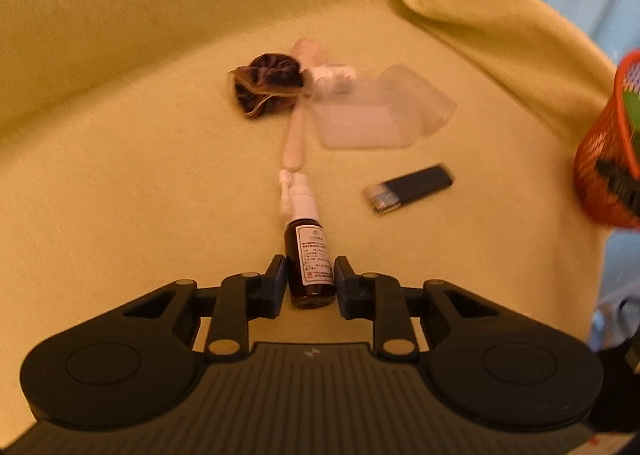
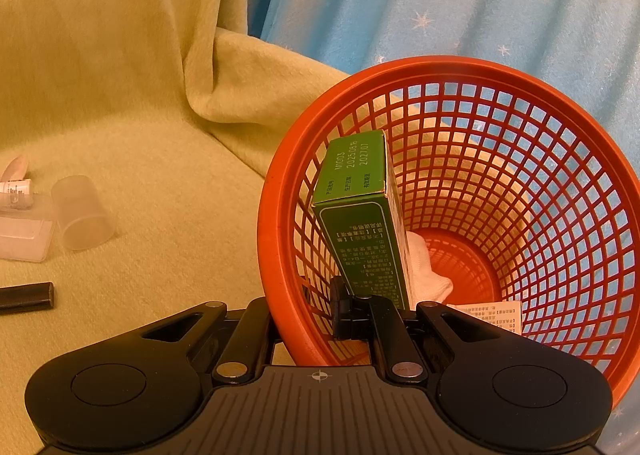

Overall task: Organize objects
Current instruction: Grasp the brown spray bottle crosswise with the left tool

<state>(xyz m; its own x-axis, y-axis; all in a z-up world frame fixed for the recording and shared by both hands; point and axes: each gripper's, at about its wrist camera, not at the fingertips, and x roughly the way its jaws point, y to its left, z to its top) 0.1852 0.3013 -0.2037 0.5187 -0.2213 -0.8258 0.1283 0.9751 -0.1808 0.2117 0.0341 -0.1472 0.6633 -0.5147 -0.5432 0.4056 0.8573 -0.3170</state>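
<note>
In the left wrist view, a small brown spray bottle [image 1: 310, 263] with a white nozzle lies on the yellow-green blanket. My left gripper [image 1: 311, 279] straddles its lower body; the jaws stand just apart from it on both sides. In the right wrist view, my right gripper [image 2: 308, 307] is shut on the rim of the orange mesh basket [image 2: 520, 159], one finger inside and one outside. The basket holds a green box [image 2: 360, 215], a white cloth [image 2: 426, 271] and a paper slip [image 2: 496, 315]. The basket also shows in the left wrist view [image 1: 604, 159].
On the blanket ahead lie a dark scrunchie [image 1: 266, 85], a white tube [image 1: 294, 143], small white bottles [image 1: 332, 77], a clear plastic case [image 1: 368, 119], a clear cup [image 2: 82, 213] and a black lighter [image 1: 410, 187]. Blue starred fabric [image 2: 480, 7] lies behind the basket.
</note>
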